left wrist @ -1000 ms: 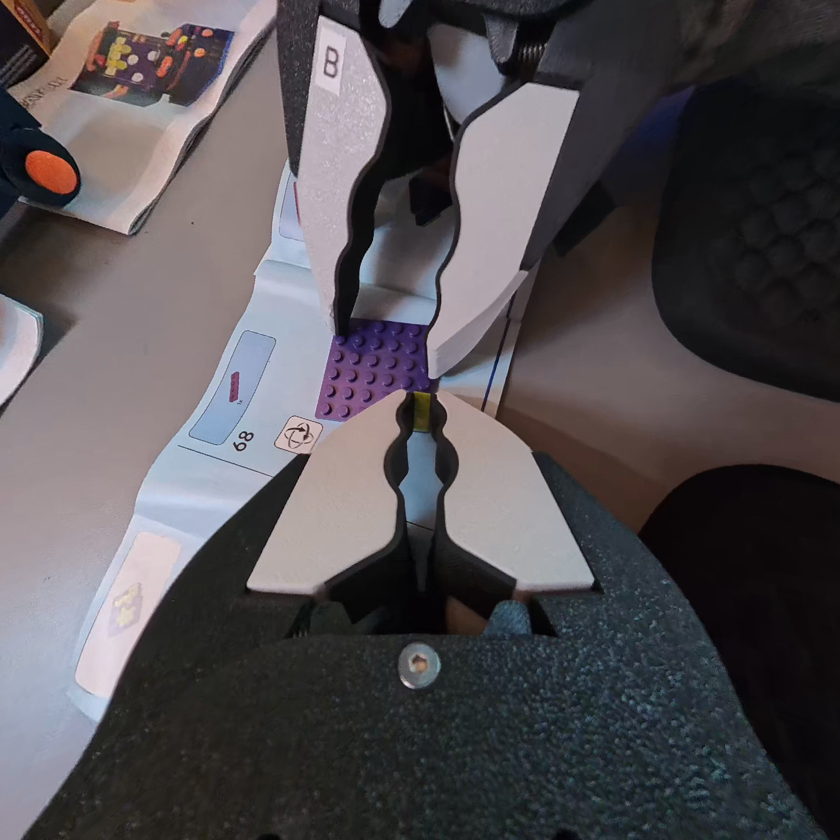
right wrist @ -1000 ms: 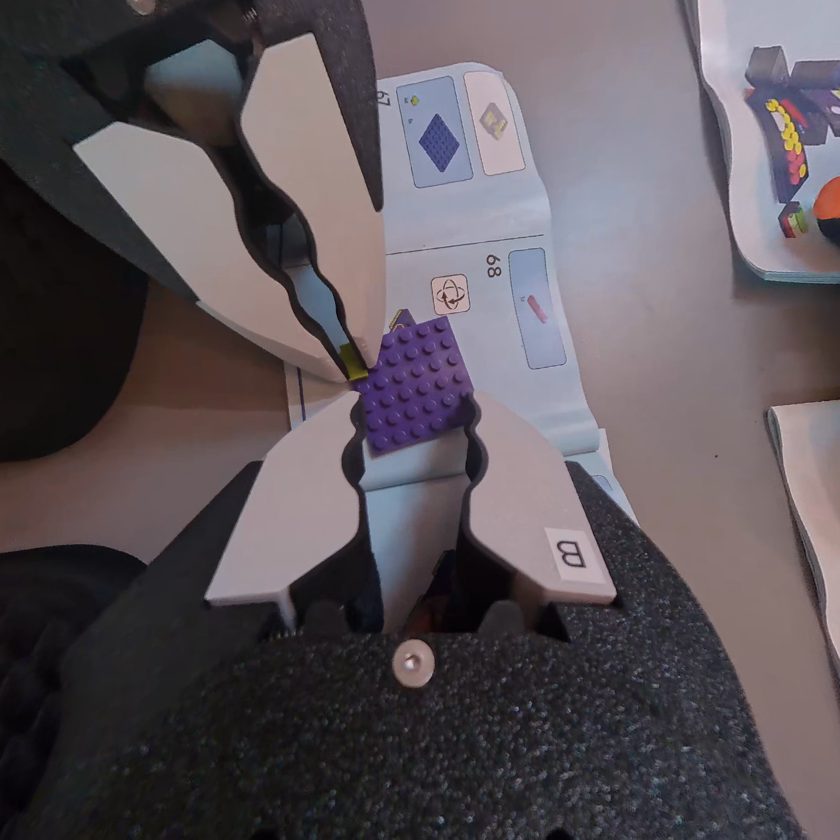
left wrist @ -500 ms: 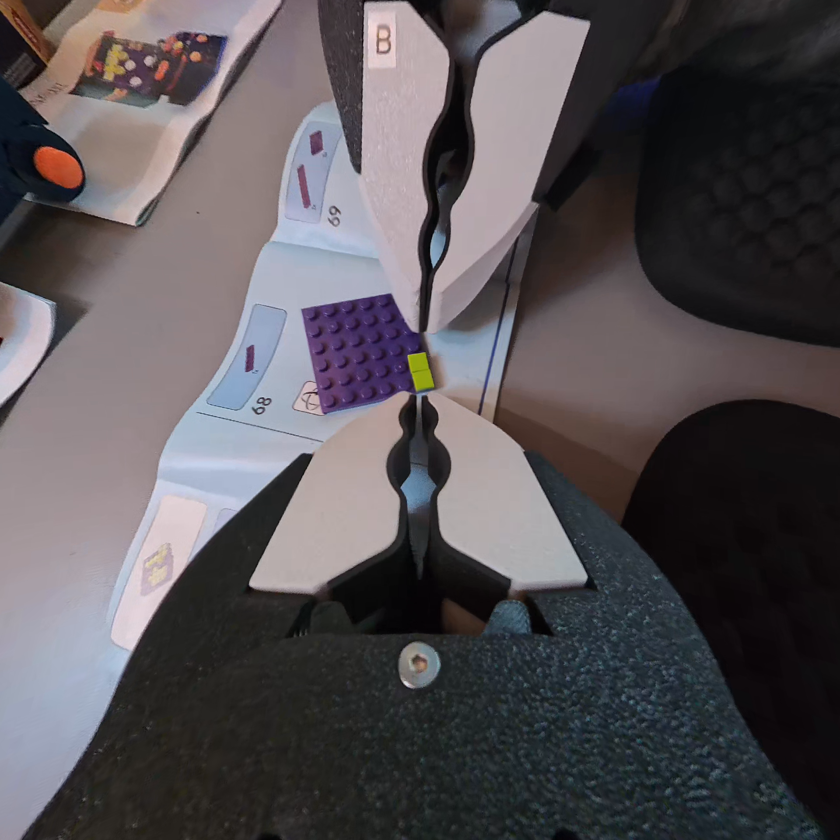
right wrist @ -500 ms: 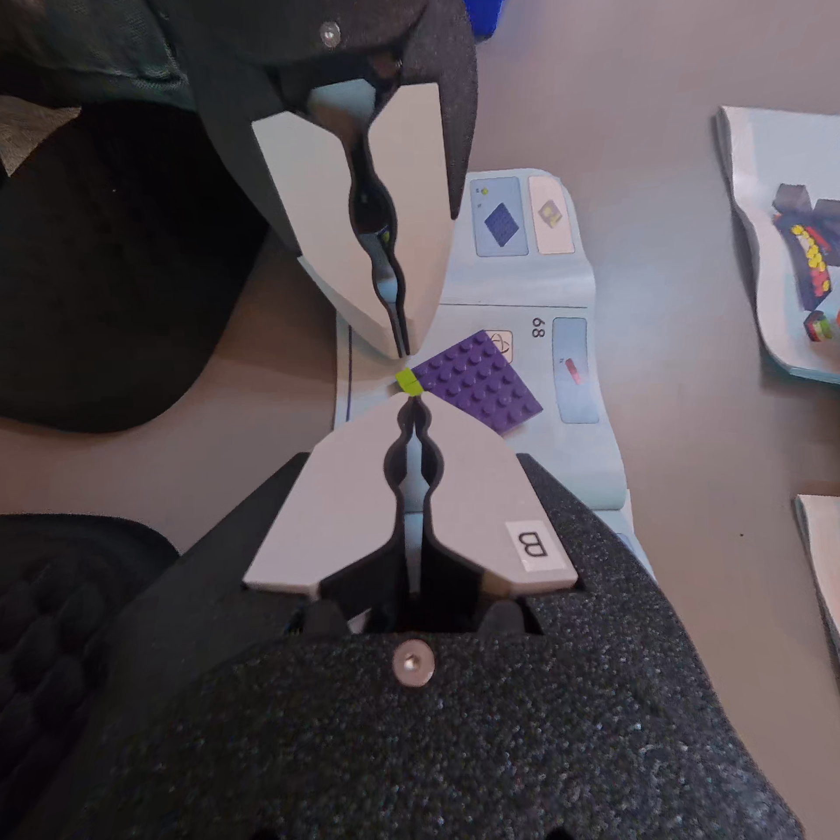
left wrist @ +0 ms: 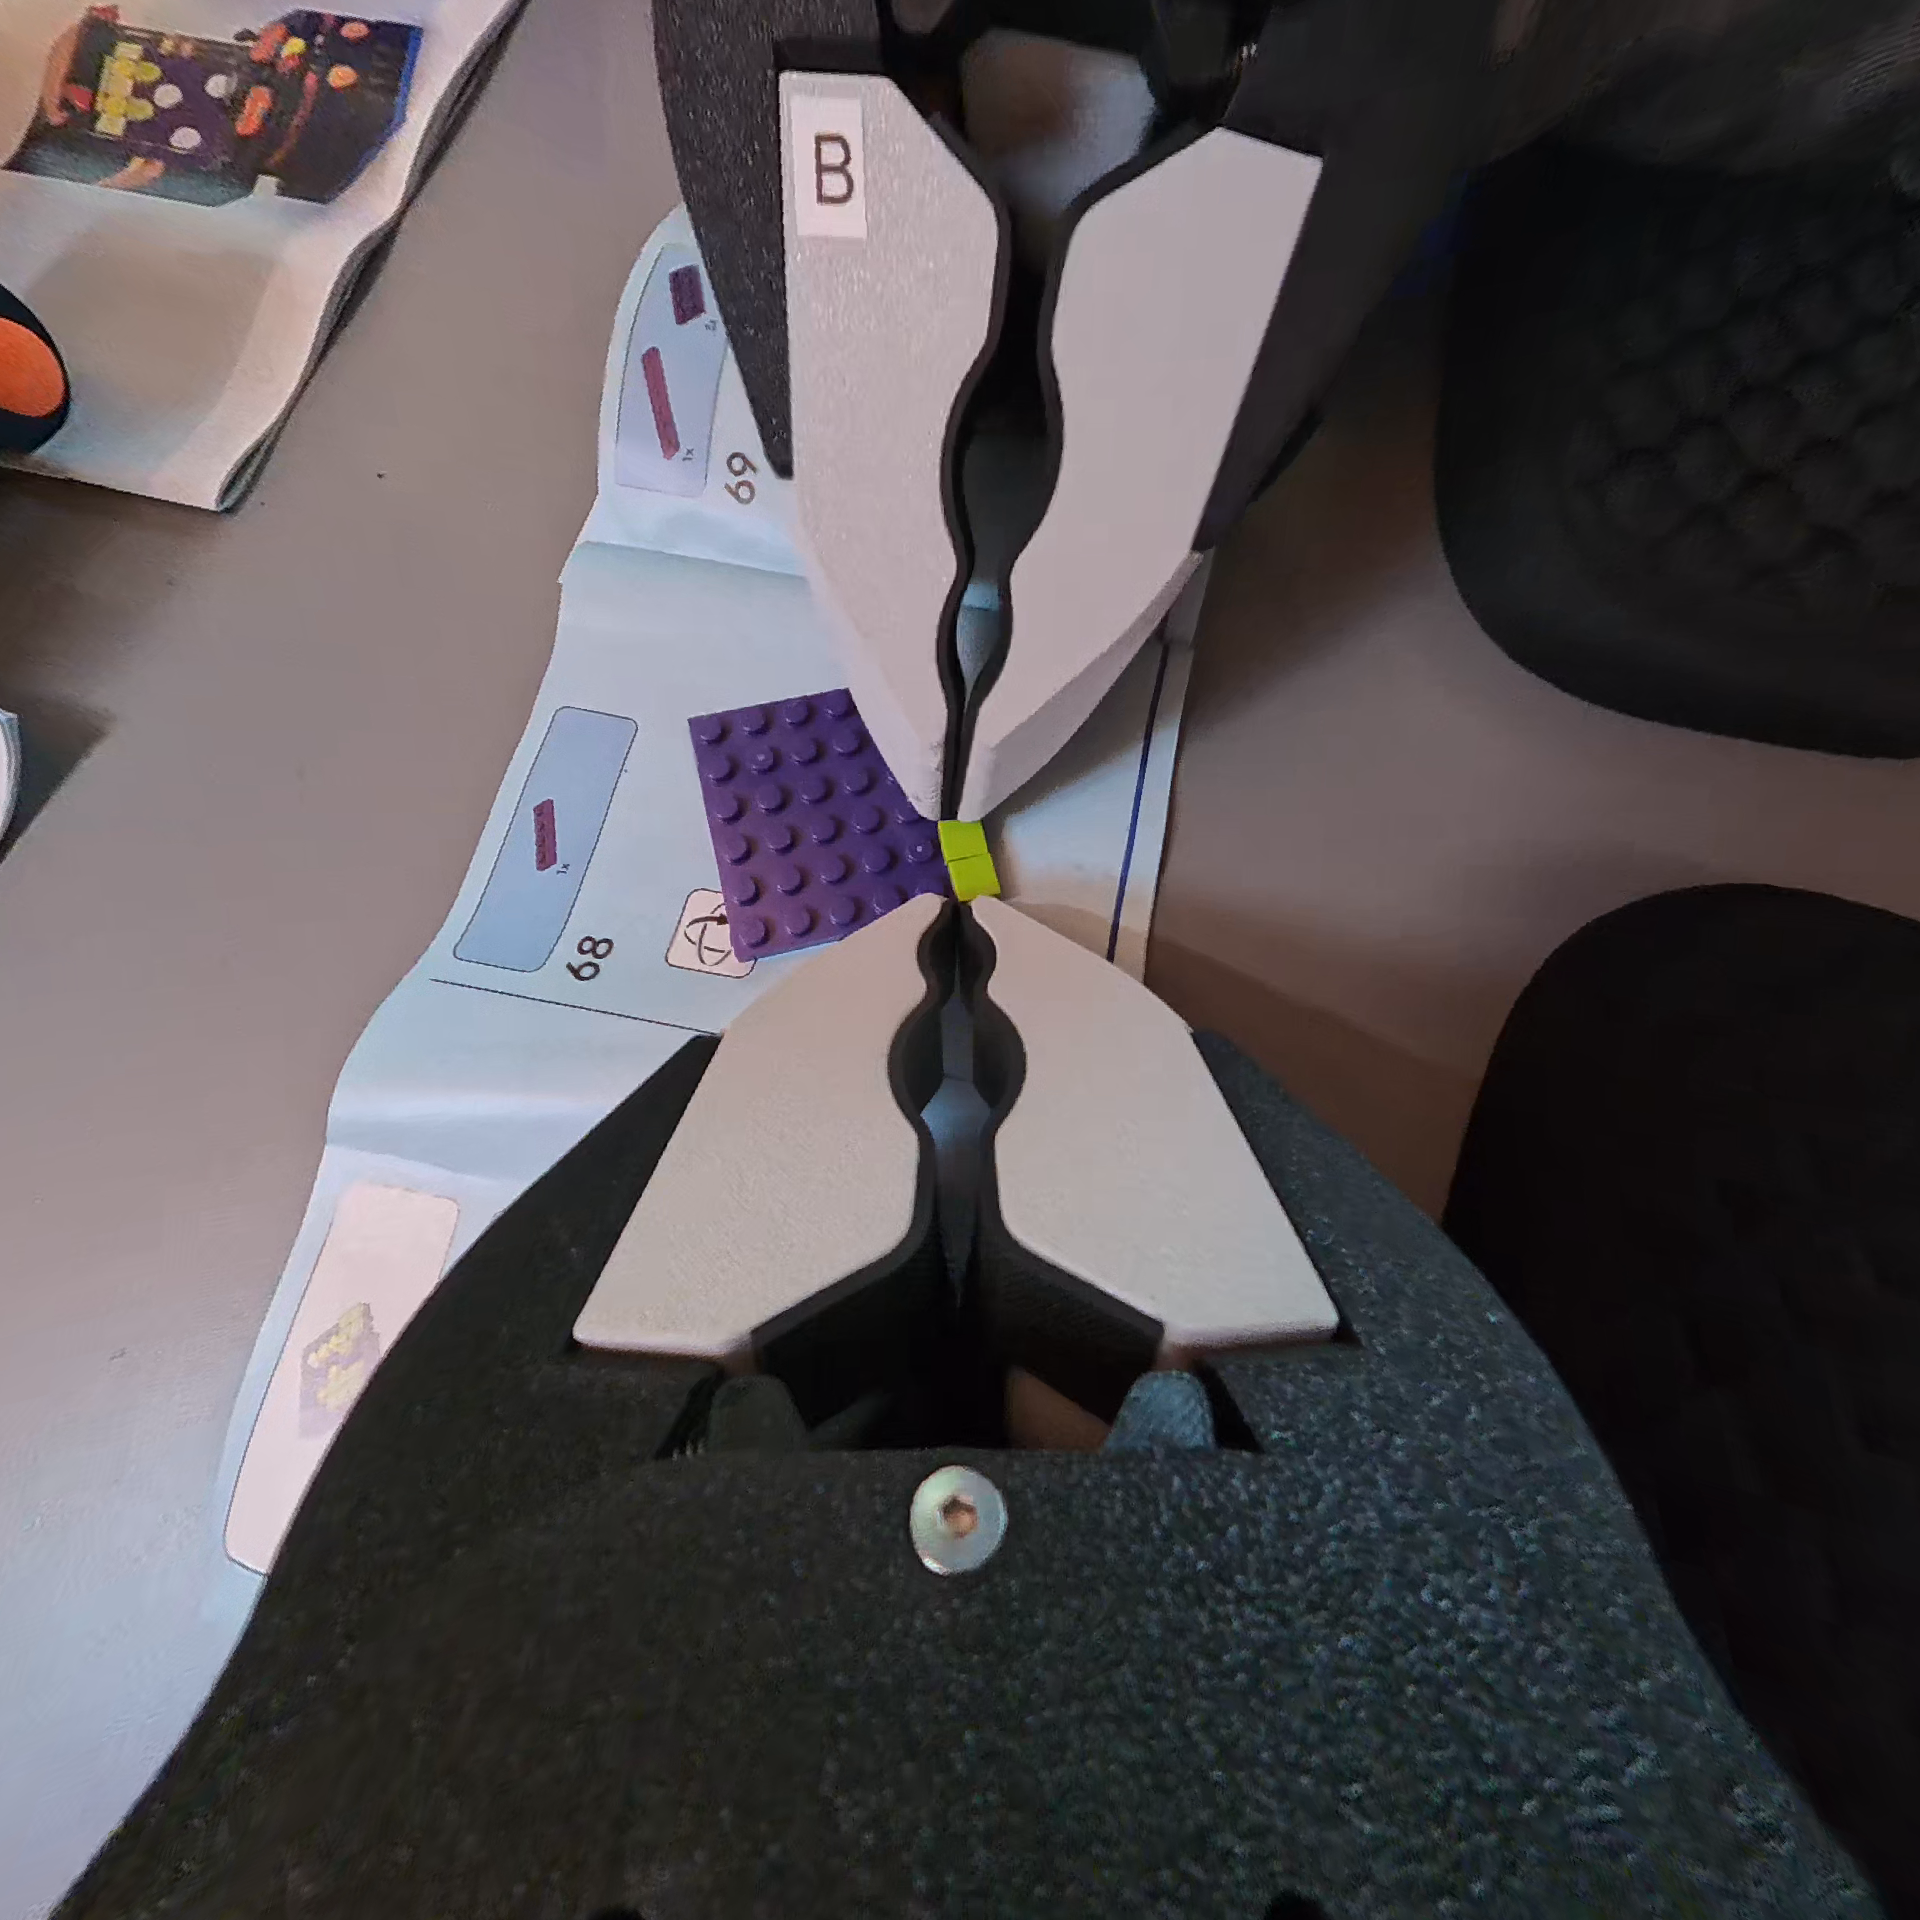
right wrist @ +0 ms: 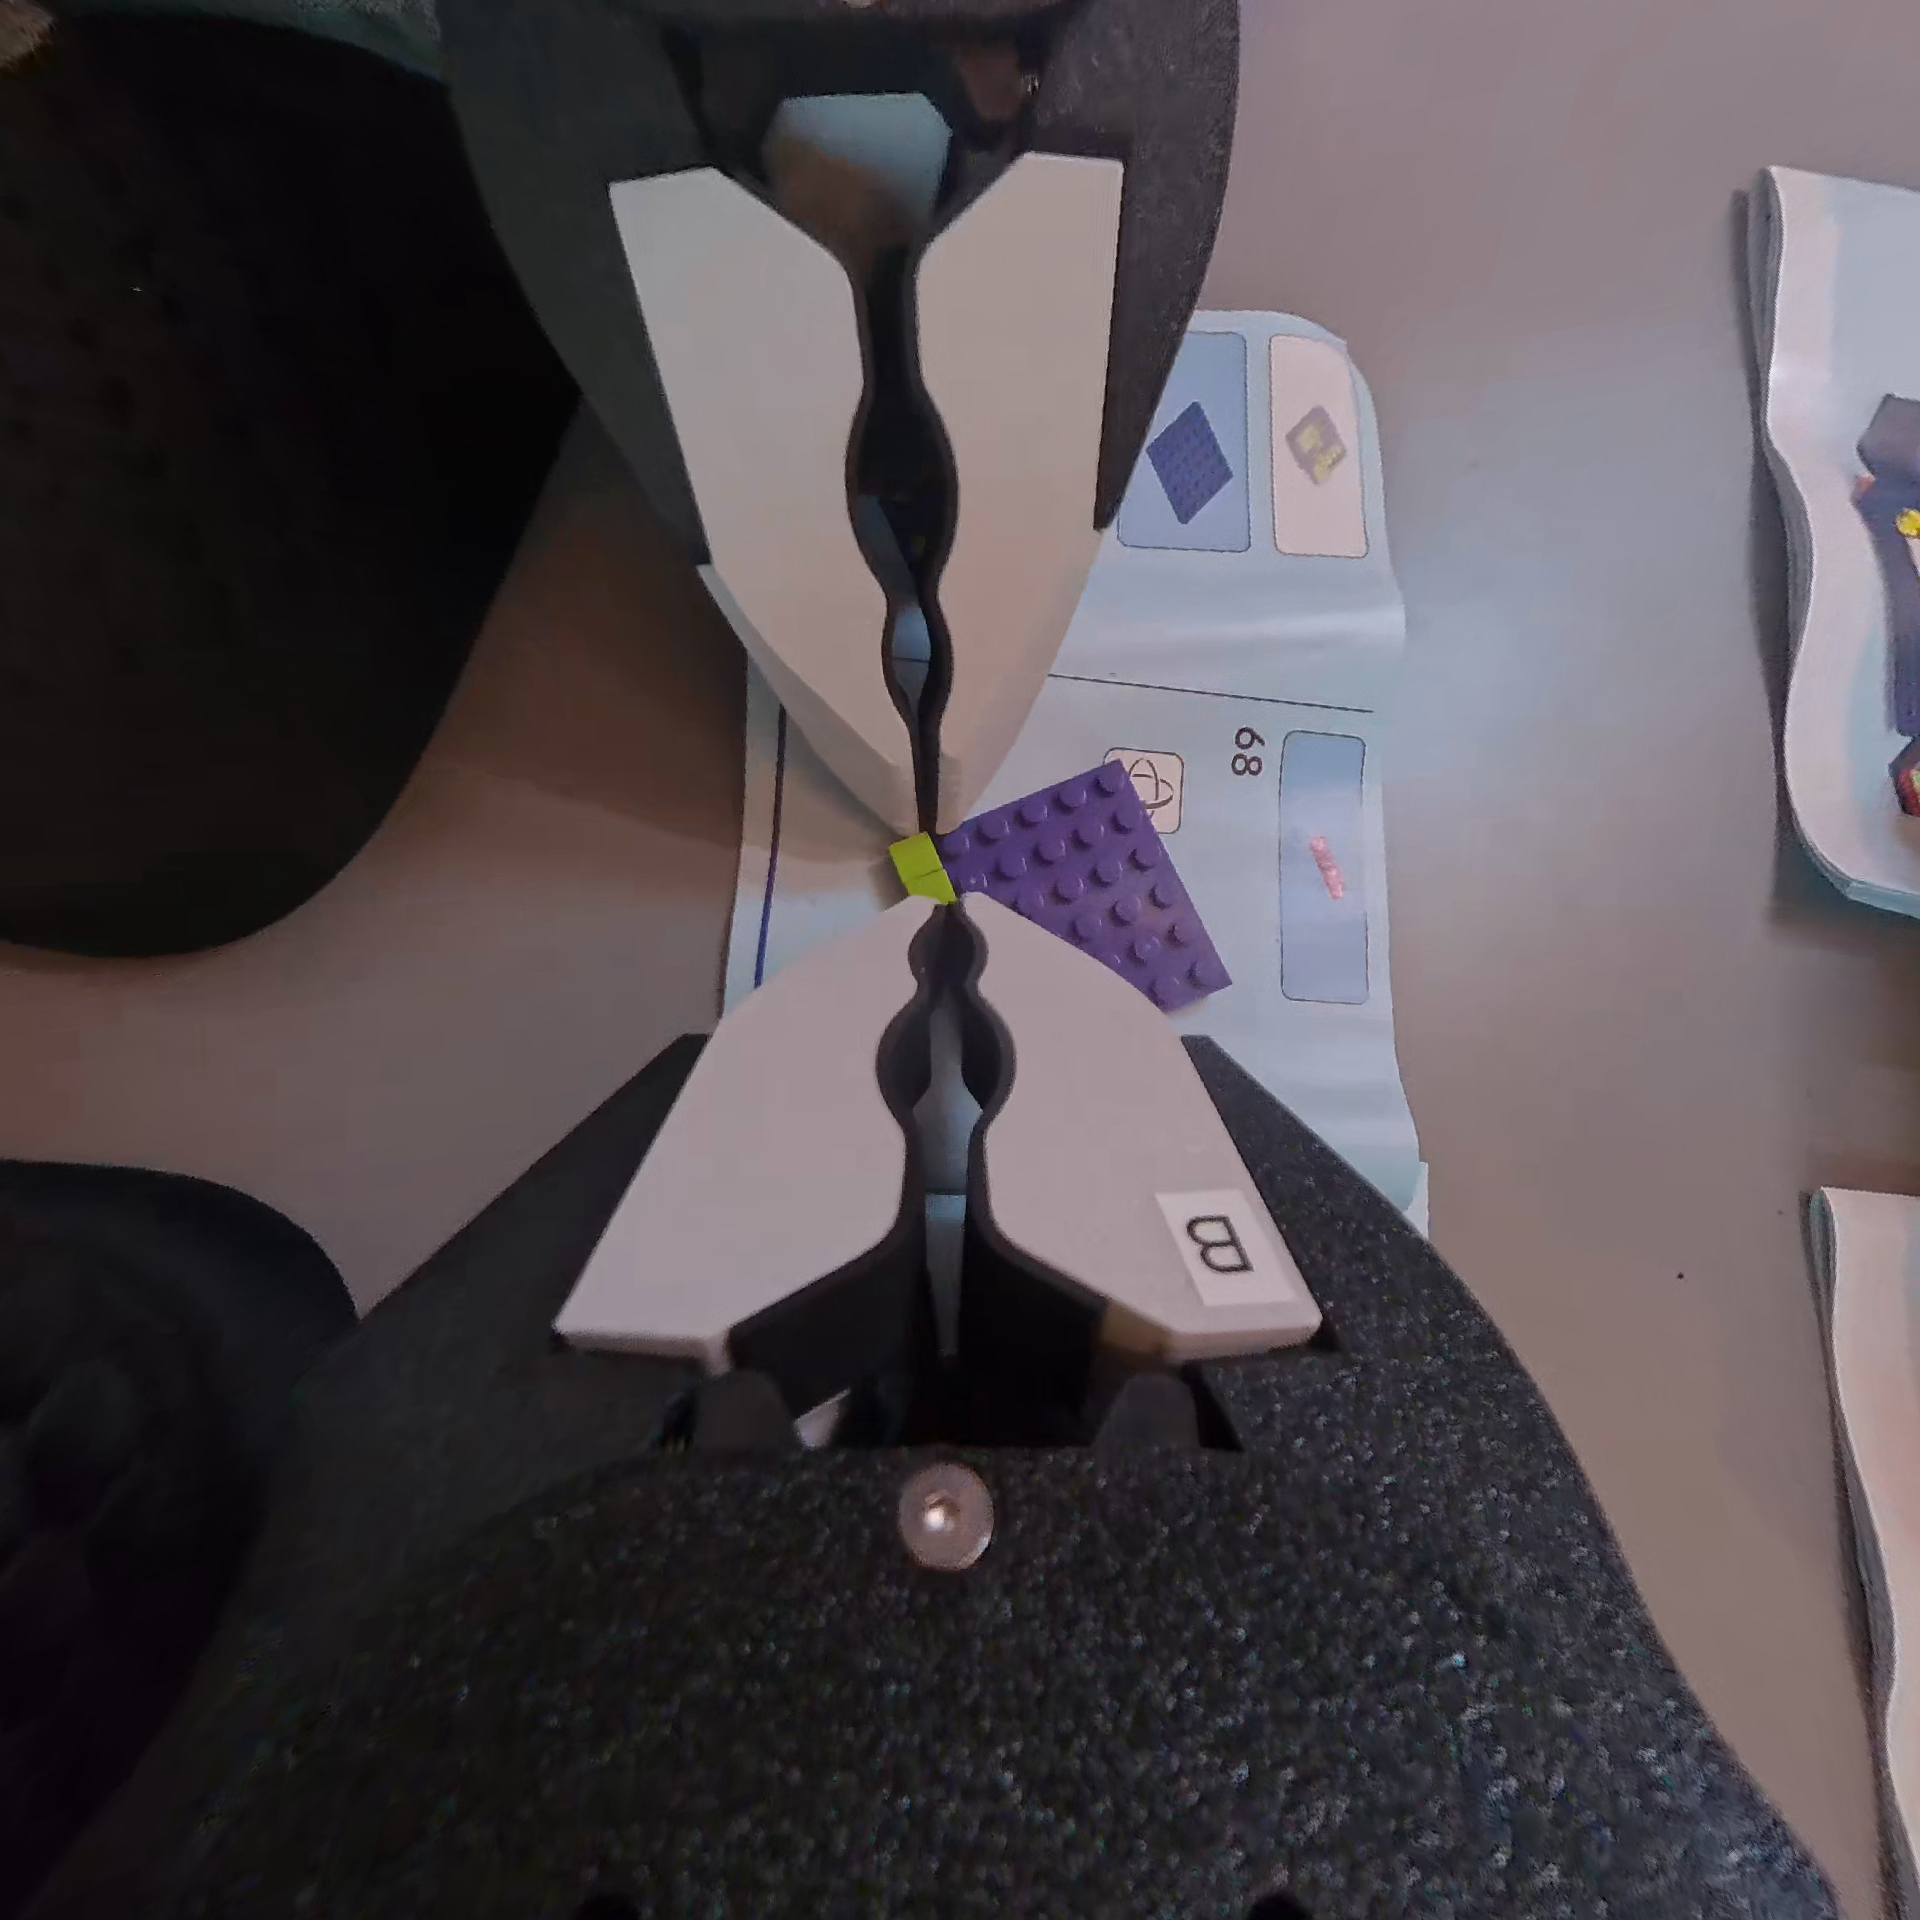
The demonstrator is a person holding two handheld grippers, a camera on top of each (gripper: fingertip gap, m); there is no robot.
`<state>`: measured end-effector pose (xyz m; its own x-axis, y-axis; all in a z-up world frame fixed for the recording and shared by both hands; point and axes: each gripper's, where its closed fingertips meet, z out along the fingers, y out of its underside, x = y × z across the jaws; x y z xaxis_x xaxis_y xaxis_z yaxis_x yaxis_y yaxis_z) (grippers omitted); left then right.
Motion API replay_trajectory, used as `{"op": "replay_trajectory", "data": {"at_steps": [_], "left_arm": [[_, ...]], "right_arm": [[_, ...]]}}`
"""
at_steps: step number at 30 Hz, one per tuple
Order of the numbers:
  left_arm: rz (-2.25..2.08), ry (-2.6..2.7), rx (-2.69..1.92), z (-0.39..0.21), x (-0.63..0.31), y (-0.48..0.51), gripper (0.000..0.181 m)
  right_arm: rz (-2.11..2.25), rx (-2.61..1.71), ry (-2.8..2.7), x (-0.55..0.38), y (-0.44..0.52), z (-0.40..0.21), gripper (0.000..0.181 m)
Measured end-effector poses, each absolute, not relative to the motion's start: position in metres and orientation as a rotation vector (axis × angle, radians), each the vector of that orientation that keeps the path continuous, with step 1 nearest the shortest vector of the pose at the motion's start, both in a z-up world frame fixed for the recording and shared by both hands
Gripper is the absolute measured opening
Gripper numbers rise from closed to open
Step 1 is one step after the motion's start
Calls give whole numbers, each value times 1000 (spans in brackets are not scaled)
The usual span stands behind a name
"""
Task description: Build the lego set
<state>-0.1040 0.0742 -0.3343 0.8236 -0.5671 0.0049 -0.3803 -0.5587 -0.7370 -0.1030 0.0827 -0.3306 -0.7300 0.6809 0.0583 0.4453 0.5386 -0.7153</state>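
Both fingers of the left hand-held gripper (left wrist: 956,909) are pressed together, tips at the lime-green piece (left wrist: 968,858) on the edge of the purple plate (left wrist: 810,821), which is laid on the instruction booklet (left wrist: 644,623) on the counter (left wrist: 260,727). The right hand-held gripper (right wrist: 940,914) is likewise closed, met tip to tip across that piece. A second open booklet (left wrist: 187,208) with an orange-and-black object is shown only in the left wrist view.

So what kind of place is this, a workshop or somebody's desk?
Most likely a desk in an office or study. A plain grey tabletop carries open instruction booklets, a purple studded plate lies on one, and a black mesh chair stands at the table's edge.
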Motion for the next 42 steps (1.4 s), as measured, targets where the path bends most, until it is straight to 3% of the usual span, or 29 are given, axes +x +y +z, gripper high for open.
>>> {"op": "replay_trajectory", "data": {"at_steps": [21,30,36,42], "left_arm": [[-517,652,-2314,-334,-104,74,0],[-467,587,-2282,-334,-104,74,0],[-467,617,-2233,-326,-100,72,1],[-418,590,-2220,-328,-106,77,1]], "right_arm": [[975,-597,-2741,-104,81,-331,0],[907,-762,-2627,-104,82,-330,0],[1211,-895,-2312,-105,84,-304,0],[1129,-885,-2428,-107,72,-327,0]]}}
